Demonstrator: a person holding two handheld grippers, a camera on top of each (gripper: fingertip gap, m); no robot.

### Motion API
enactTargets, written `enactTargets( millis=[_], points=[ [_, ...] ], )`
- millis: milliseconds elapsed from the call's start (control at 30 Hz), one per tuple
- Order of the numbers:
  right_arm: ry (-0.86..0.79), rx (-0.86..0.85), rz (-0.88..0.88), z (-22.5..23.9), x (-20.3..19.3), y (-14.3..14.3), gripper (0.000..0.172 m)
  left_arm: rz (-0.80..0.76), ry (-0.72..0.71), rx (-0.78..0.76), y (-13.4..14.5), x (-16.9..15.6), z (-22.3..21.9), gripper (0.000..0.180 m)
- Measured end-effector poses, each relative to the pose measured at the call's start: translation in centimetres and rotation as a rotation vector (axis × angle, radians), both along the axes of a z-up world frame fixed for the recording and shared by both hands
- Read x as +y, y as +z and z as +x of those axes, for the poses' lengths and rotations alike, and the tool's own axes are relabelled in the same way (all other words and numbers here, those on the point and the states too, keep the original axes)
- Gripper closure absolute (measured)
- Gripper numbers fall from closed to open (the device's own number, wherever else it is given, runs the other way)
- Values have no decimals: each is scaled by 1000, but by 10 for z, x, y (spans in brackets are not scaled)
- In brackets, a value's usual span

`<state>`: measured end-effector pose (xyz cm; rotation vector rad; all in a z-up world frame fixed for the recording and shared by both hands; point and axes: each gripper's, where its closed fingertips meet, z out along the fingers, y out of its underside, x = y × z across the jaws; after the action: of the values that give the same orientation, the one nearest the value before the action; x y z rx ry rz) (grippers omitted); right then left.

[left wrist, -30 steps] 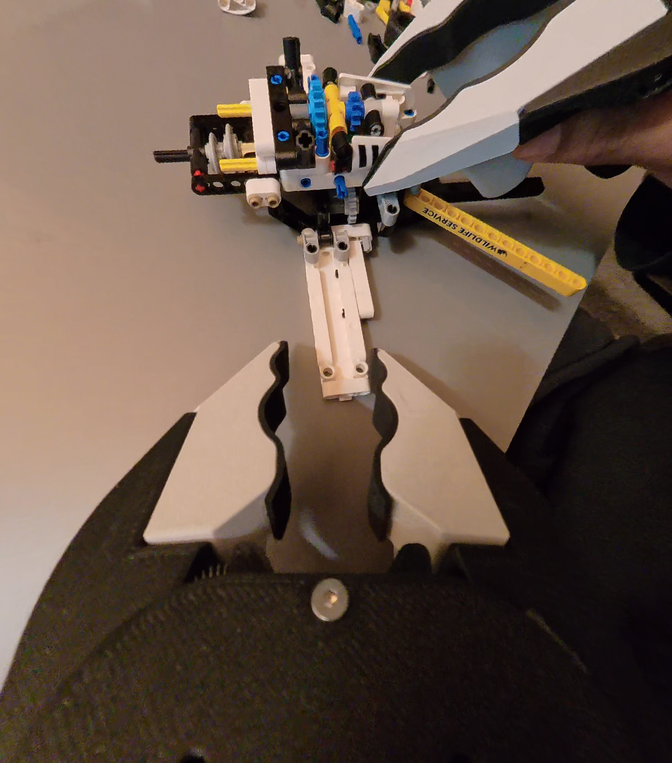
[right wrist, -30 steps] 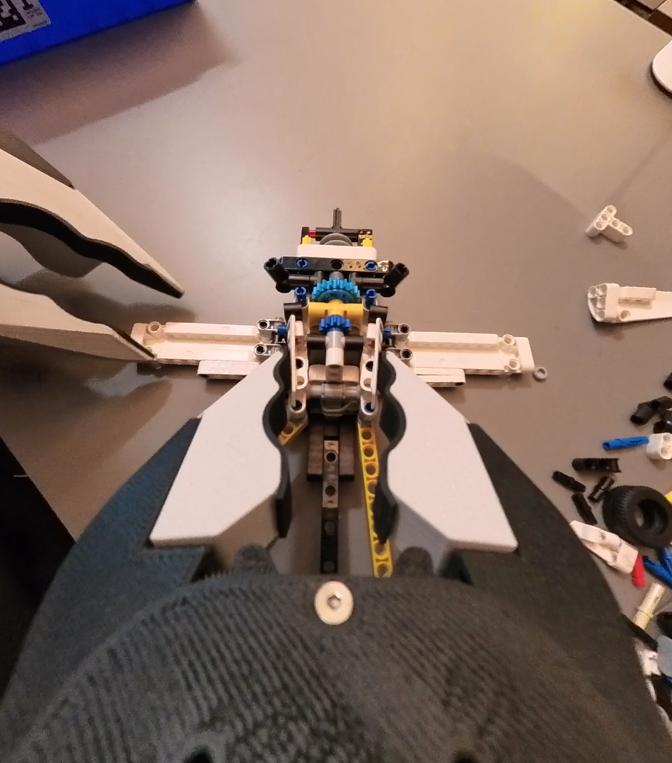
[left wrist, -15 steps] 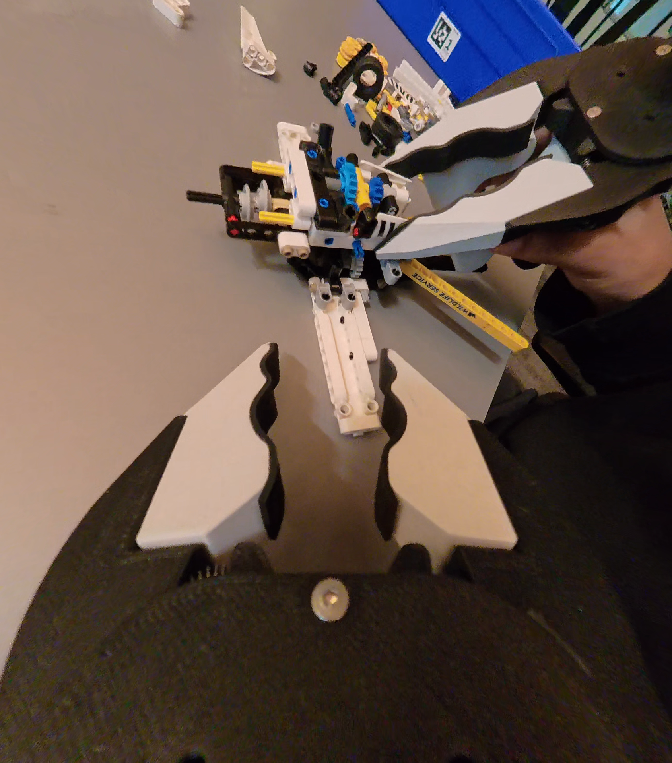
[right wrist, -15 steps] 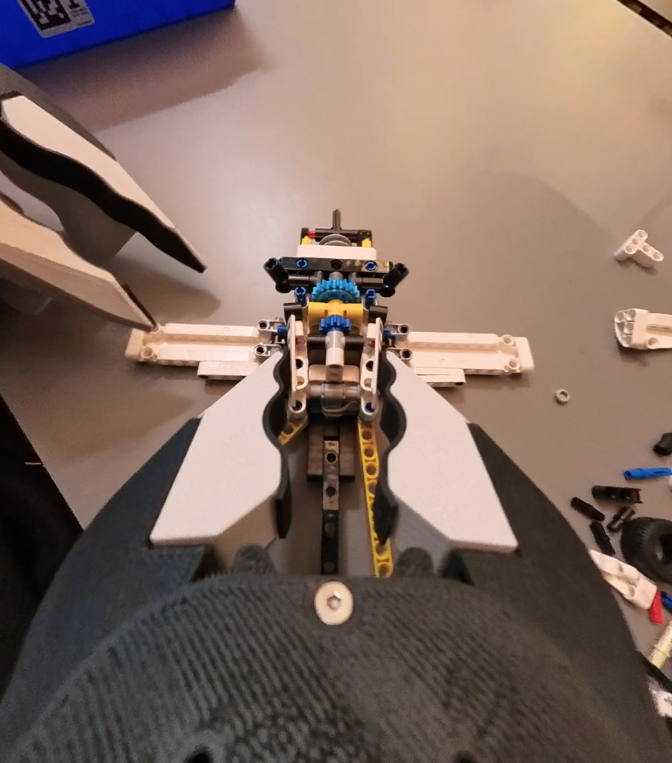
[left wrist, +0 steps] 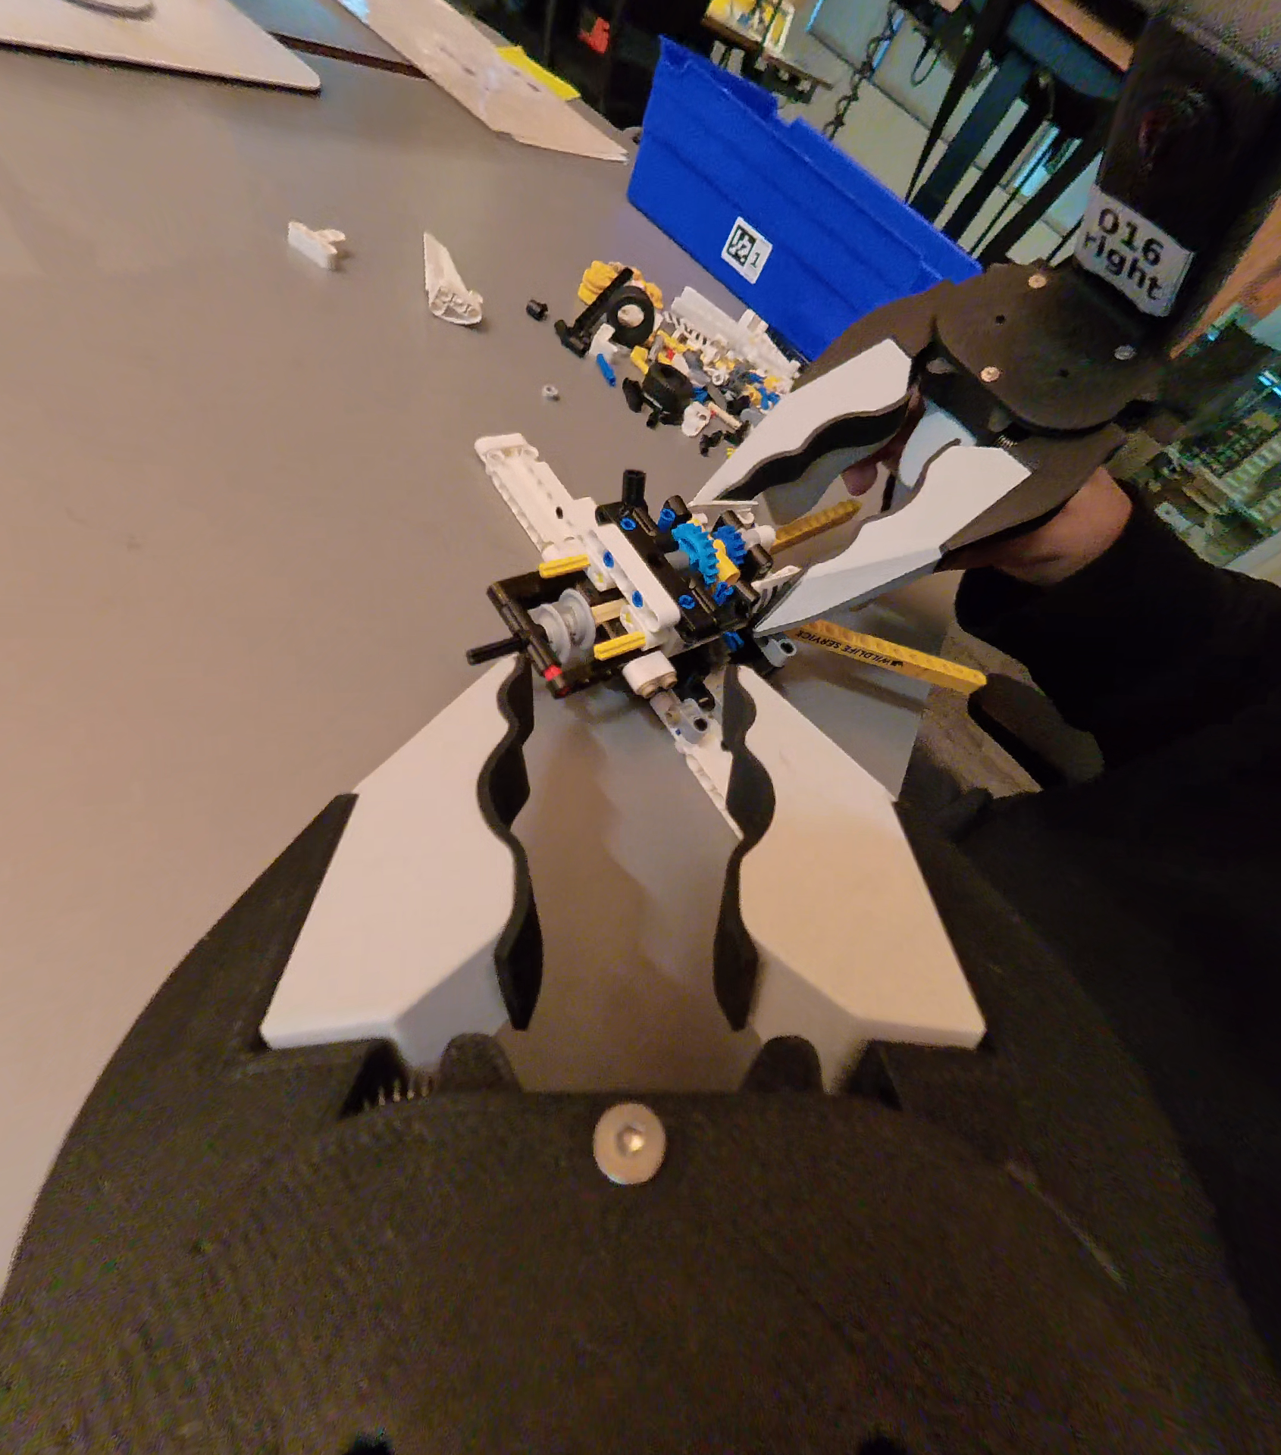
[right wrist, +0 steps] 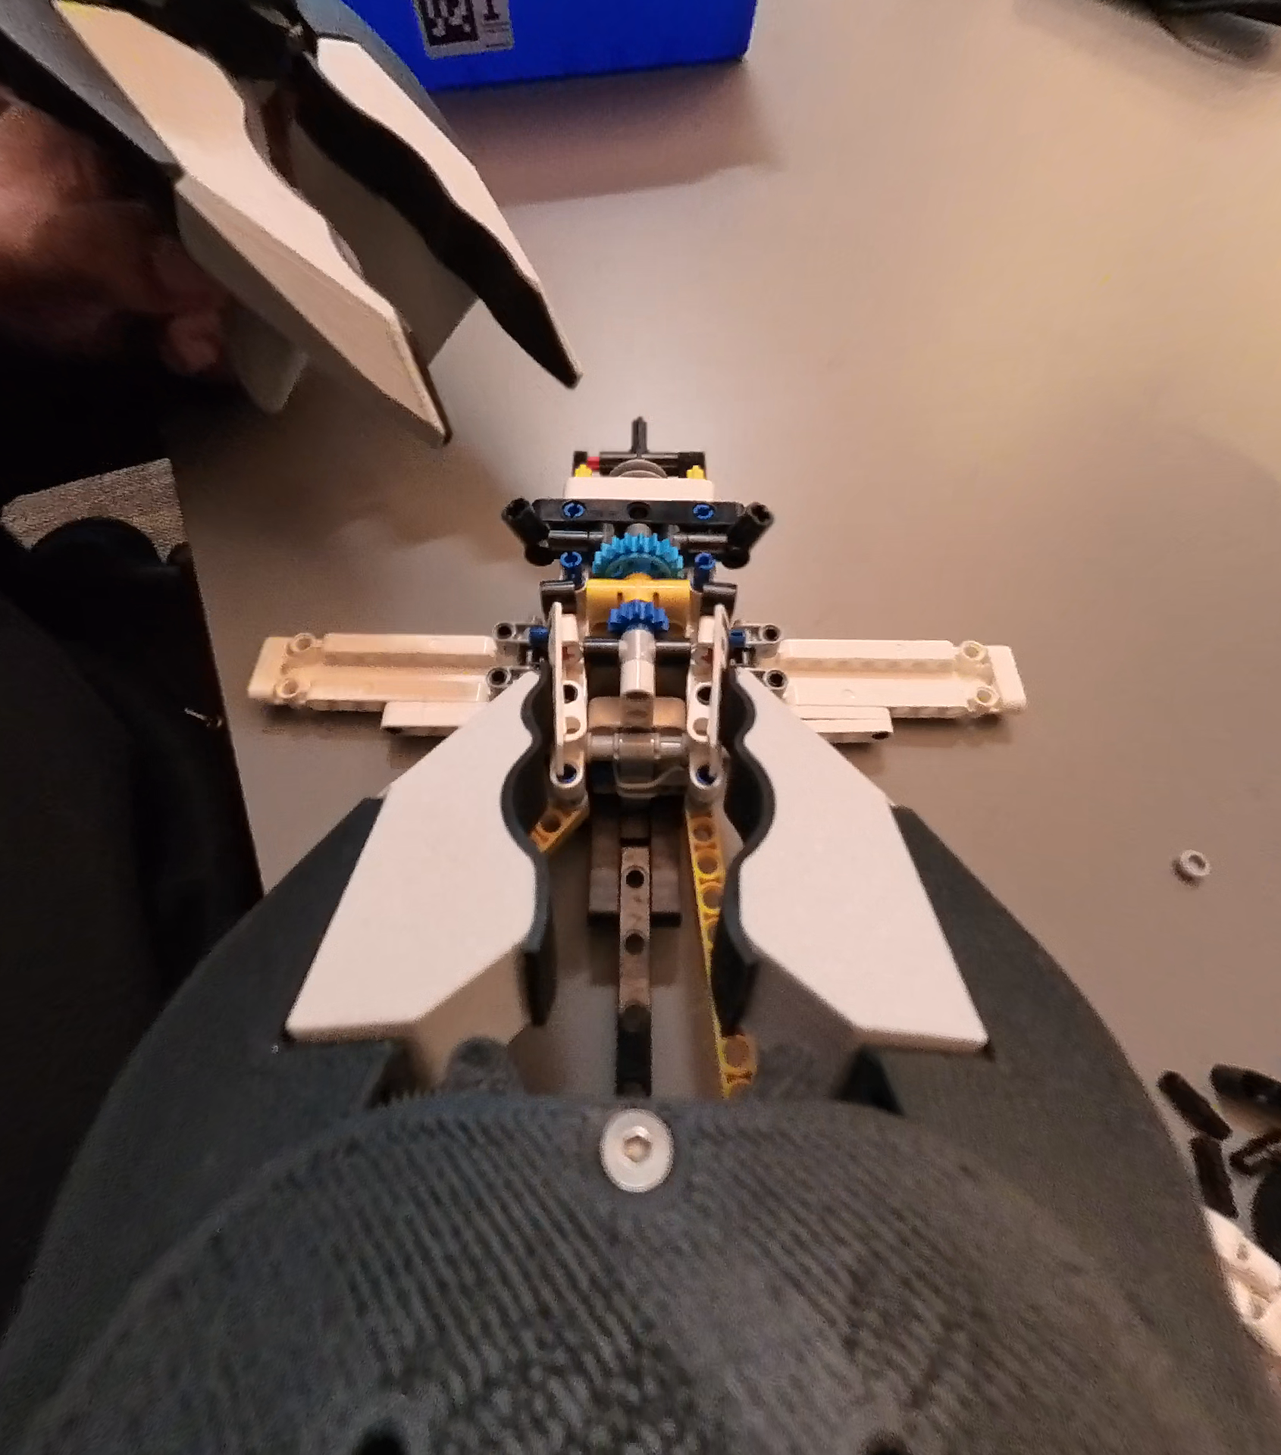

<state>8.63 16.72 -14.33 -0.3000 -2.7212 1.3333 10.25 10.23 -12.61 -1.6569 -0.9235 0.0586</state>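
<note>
While the left hand-held gripper hovers with its jaws apart and nothing between them, the brick-built plane model lies just ahead of its tips on the grey counter. Fuselage axis runs crosswise to the left gripper; the near white wing points back toward it and passes partly behind its right finger. Right hand-held gripper is lined up along the fuselage, both pads pressed on the white side beams of the rear body. Yellow tail beam overhangs the counter edge. Contact under the model cannot be seen. Loose parts pile and blue bin lie beyond.
</note>
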Motion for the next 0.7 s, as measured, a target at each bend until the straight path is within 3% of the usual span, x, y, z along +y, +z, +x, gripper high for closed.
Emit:
enactTargets(
  millis=[700],
  points=[
    [226,-73,-76,12,14,2,130,135,-104,-3,13,5,9,131]
  ],
)
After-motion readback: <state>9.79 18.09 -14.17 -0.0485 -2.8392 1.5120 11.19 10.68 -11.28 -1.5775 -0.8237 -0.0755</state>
